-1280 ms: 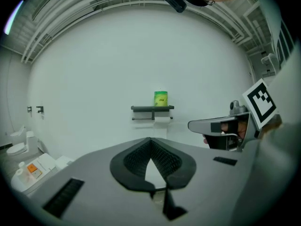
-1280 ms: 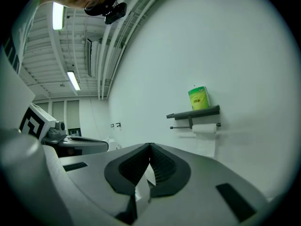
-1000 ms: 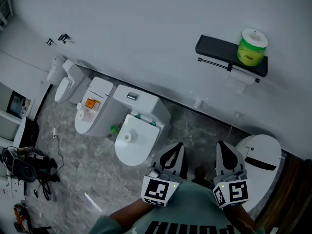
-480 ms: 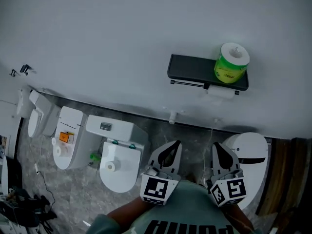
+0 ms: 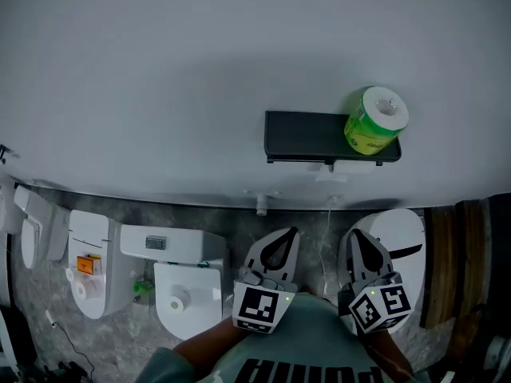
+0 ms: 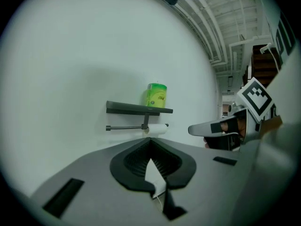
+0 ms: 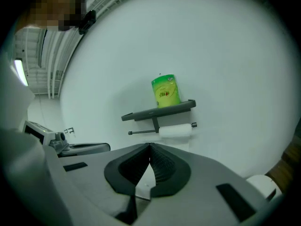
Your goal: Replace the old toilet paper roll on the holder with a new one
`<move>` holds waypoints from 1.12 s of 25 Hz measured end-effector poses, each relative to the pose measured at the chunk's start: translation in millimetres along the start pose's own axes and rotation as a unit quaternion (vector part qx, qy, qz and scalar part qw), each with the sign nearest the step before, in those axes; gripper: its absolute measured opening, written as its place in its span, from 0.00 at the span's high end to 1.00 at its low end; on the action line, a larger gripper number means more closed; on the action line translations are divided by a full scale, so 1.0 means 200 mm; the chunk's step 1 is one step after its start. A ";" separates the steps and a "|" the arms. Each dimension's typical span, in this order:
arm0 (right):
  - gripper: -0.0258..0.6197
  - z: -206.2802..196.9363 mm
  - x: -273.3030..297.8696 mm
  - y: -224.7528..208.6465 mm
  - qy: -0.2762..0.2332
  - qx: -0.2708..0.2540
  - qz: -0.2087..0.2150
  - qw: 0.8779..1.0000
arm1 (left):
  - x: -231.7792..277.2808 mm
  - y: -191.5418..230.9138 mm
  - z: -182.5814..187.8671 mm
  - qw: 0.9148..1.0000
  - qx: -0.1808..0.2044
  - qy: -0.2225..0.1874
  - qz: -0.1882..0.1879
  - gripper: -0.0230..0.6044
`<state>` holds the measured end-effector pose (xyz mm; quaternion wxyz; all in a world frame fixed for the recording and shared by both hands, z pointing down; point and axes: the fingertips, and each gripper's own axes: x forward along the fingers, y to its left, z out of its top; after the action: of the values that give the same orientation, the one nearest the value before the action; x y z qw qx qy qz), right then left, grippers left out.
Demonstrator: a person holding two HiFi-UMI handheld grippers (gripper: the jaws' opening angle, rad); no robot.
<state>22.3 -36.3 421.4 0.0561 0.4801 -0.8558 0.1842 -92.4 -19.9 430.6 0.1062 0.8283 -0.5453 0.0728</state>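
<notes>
Here, the new roll [image 5: 375,120], wrapped in green, stands on its end at the right end of a dark shelf [image 5: 307,136] fixed to the white wall [image 5: 160,70]. Its long axis is upright, and the head view shows the core hole on top. Under the shelf, a thin bar [image 7: 143,132] runs level along the wall. The old roll [image 7: 175,131] sits on the right part of this bar, so its long axis lies level and parallel to the wall. It hangs almost directly below the new roll, and the two are separated by the shelf board.

The left gripper [image 5: 283,242] and the right gripper [image 5: 361,246] are side by side in front of the person's body, low in the head view and well apart from the shelf. Both point toward the wall, roughly at the shelf. The jaws of the left gripper are closed, tip against tip, with nothing between them. The jaws of the right gripper are closed in the same way and are also empty.

The floor [image 5: 303,222] is grey with a marble-like pattern. To the left, a white toilet [image 5: 188,286] stands against the wall, and another toilet [image 5: 88,270] is beside it. A white rounded fixture [image 5: 391,238] stands on the floor just right of the right gripper, below the shelf. Dark wooden boards [image 5: 447,270] are at the far right.
</notes>
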 end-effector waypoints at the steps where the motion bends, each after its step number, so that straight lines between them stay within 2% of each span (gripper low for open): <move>1: 0.95 0.01 0.02 -0.01 -0.001 0.010 -0.008 1.000 | 0.01 0.01 0.00 1.000 0.000 0.001 -0.008 0.96; 7: 0.95 0.05 0.08 -0.05 -0.014 0.053 -0.046 0.997 | 0.06 0.09 -0.01 0.999 0.001 0.006 -0.036 0.96; 14: 0.95 0.06 0.16 -0.18 -0.020 0.102 -0.046 0.994 | 0.16 0.12 0.02 0.999 0.012 0.014 -0.033 0.96; 18: 0.95 0.07 0.22 -0.25 -0.024 0.134 -0.032 0.990 | 0.22 0.11 0.05 0.999 0.025 0.019 -0.022 0.96; 21: 0.95 0.07 0.26 -0.30 -0.025 0.172 -0.011 0.985 | 0.27 0.11 0.06 1.000 0.021 0.020 -0.010 0.96; 28: 0.94 0.08 0.35 -0.36 -0.041 0.259 0.059 0.963 | 0.39 0.09 0.08 0.999 0.032 0.038 0.003 0.96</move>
<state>46.7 -132.8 445.7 -0.1163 0.4339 -0.8075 0.3823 -78.8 -99.2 436.0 0.0998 0.8262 -0.5408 0.1220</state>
